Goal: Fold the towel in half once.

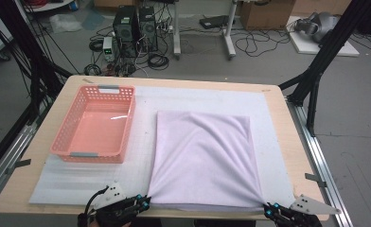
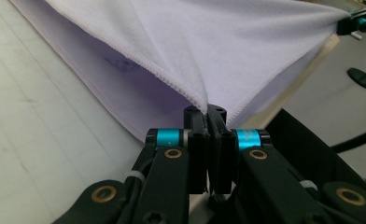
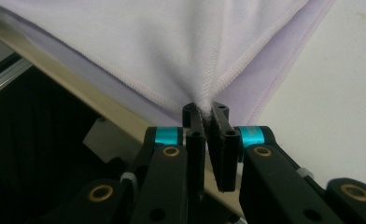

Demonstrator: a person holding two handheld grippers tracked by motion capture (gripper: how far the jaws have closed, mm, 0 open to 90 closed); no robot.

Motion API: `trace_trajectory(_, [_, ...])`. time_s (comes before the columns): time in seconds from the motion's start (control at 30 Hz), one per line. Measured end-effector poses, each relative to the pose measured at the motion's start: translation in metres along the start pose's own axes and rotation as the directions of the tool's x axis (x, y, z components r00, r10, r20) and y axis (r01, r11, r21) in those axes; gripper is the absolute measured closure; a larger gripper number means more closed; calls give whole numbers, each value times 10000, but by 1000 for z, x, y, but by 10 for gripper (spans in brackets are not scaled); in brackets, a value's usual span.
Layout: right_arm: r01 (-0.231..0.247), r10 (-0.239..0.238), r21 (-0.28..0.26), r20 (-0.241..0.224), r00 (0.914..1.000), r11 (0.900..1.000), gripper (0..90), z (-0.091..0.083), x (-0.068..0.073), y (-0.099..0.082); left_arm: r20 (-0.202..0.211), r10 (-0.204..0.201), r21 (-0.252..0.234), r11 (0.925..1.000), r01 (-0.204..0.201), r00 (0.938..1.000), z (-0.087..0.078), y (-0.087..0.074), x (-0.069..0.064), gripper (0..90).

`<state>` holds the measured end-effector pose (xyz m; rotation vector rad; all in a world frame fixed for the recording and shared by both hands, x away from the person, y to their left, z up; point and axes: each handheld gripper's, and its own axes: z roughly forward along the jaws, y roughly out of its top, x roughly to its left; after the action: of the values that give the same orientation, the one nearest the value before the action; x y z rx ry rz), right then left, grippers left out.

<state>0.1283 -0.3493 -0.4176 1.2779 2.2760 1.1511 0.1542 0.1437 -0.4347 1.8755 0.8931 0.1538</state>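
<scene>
A pale lilac cloth (image 1: 203, 156) lies folded on the white mat (image 1: 79, 177) in the middle of the table. My left gripper (image 1: 146, 203) is shut on the cloth's near left corner at the table's front edge. My right gripper (image 1: 265, 209) is shut on the near right corner. In the left gripper view the cloth (image 2: 209, 51) rises in a stretched fold from the pinched jaws of the left gripper (image 2: 208, 112). In the right gripper view the hemmed corner of the cloth (image 3: 190, 51) is bunched between the jaws of the right gripper (image 3: 207, 109). The top layer is lifted and pulled taut between both corners.
A salmon plastic basket (image 1: 60, 147) stands on the mat at the left, beside the cloth. The wooden table edge (image 1: 287, 142) runs along the right. Computer towers (image 1: 135, 28), cables and black frame legs stand on the floor beyond the table.
</scene>
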Motion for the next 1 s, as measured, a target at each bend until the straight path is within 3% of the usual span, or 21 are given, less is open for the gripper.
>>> trace_trajectory(0.1, [-28,30,237,-82,10000,9997,838,-1,4,-4,-143,56,245,9997,-53,9999,-1,-5,0,864])
trace_trajectory(0.13, [17,-16,398,-43,10000,9992,756,1,3,-5,-342,-6,278,9996,16,9994,0,-4,1,803])
trace_trajectory(0.17, [-85,74,507,205,9998,9987,661,4,3,-5,-531,-190,305,9993,206,9984,2,-3,4,657])
trace_trajectory(0.2, [-210,194,428,368,9991,9989,638,6,1,-5,-520,-317,167,9993,326,9981,2,-1,6,562])
trace_trajectory(0.3, [-422,411,136,709,9966,9990,596,6,-6,-1,-639,-392,-402,9985,367,9972,2,8,13,495])
trace_trajectory(0.47, [-593,624,-333,1031,9927,9977,596,15,-20,13,-999,-546,-737,9962,473,9935,12,26,31,514])
trace_trajectory(0.57, [-688,727,-416,991,9924,9968,598,25,-27,20,-1153,-646,-815,9951,554,9912,21,35,39,542])
trace_trajectory(0.77, [-530,569,-406,1021,9931,9978,599,40,-36,32,-1508,-489,-377,9983,437,9874,47,51,53,592])
trace_trajectory(0.83, [-617,662,-476,996,9928,9970,597,45,-40,36,-1726,-405,-201,9991,376,9842,57,55,58,598])
trace_trajectory(0.93, [-643,694,-554,965,9929,9964,594,52,-47,44,-2200,-434,-11,9990,442,9745,71,62,66,608])
trace_trajectory(1.0, [-667,726,-620,989,9925,9958,592,58,-52,48,-2276,-372,84,9992,402,9730,79,66,70,610])
